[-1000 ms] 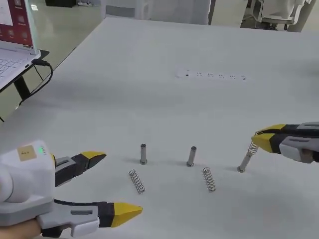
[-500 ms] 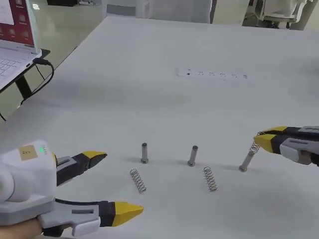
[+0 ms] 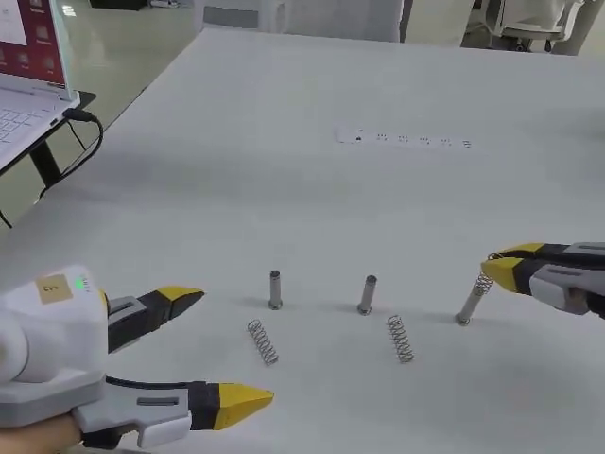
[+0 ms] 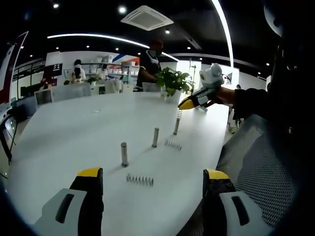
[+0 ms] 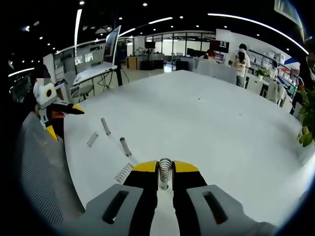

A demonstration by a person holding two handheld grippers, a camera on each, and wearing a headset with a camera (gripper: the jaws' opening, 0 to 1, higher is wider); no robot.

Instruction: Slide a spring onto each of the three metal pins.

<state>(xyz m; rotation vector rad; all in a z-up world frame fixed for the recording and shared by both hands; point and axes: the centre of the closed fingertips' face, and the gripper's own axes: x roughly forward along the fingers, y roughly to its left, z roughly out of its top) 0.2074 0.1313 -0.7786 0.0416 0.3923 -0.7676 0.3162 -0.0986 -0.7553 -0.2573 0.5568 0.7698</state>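
The right gripper (image 3: 493,261) is seen at the right of the table (image 3: 312,189), its jaws closed on a spring (image 3: 483,282) that is held at the top of the right pin (image 3: 466,306). This pin is tilted: its top leans right, toward the gripper, and its foot is on the table. Whether the spring has already been passed over the pin's tip cannot be told. The left gripper (image 3: 217,348) is held at the near left, jaws wide apart, with nothing between them. The left pin (image 3: 275,289) and the middle pin (image 3: 367,295) stand upright and bare. A loose spring (image 3: 262,341) lies just nearer than the left pin, and a second loose spring (image 3: 400,339) lies just nearer than the middle pin.

The leaning pin is judged the main risk. A sideways pull or an early release could topple it, and it could then roll into the second loose spring. If the spring is pushed down off the pin's line, its coils could catch on the tip and buckle. It could also be flicked out of the jaws.
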